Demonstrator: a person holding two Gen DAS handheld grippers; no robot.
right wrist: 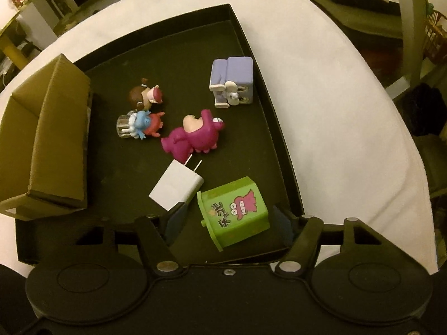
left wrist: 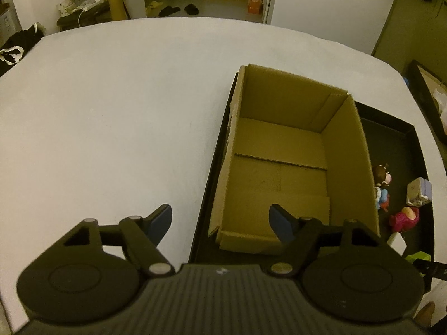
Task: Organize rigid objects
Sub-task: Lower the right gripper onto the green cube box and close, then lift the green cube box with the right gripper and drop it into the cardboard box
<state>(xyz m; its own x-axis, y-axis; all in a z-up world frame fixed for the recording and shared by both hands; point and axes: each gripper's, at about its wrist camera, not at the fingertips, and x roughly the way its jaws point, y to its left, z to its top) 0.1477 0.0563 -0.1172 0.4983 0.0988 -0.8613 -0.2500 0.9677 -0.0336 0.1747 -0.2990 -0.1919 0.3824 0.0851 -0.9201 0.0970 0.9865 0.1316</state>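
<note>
Two claws over the black tray

The left gripper is wide, empty, straddling the cardboard box wall. The right gripper is open around the green toy box, beside the white charger.

carton in tray, toys right.

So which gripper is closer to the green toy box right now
Right. The right gripper straddles the green toy box, jaws open; the left gripper hovers over the cardboard box's near edge.
</note>
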